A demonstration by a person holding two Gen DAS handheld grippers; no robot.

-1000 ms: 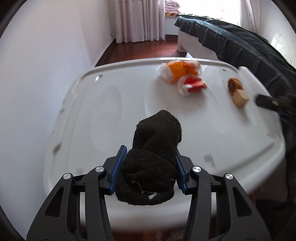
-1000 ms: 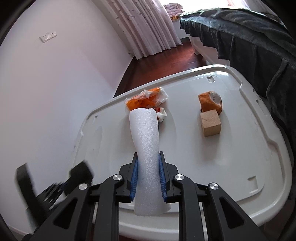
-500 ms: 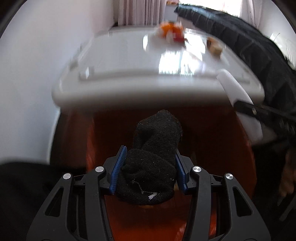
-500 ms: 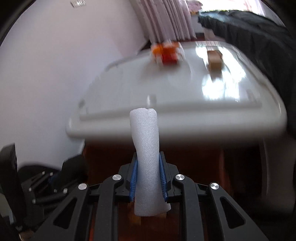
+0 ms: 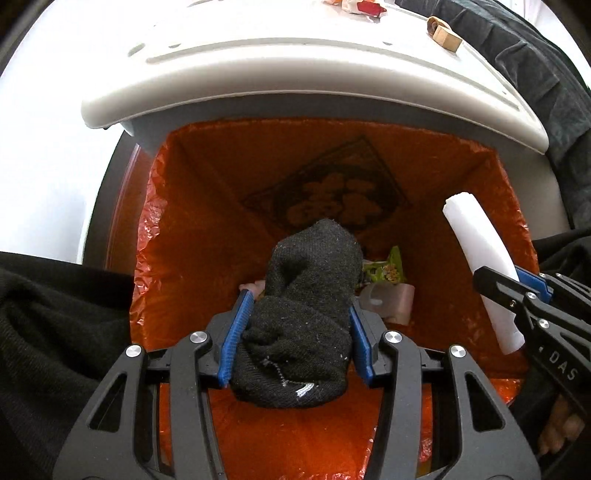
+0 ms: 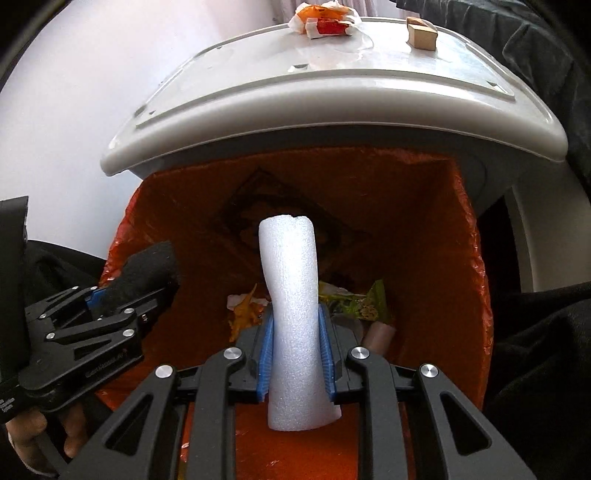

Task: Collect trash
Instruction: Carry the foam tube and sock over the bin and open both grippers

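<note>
Both loads now hanging over the lined bin, release pending.

Left wrist view: we are noting that the surface point(image 5: 295, 74) has slid to the top of frame and the orange bin liner point(image 5: 192, 229) now fills it; the left hand-held gripper point(image 5: 295, 332) is pinching the black sock point(image 5: 306, 317) above the trash inside. Right wrist view: likewise shifted; the right hand-held gripper point(image 6: 297, 350) is clamping the white foam tube point(image 6: 291, 314) over the liner, while wrappers point(image 6: 321, 22) and a wooden block point(image 6: 421, 33) are waiting on the surface.
</note>
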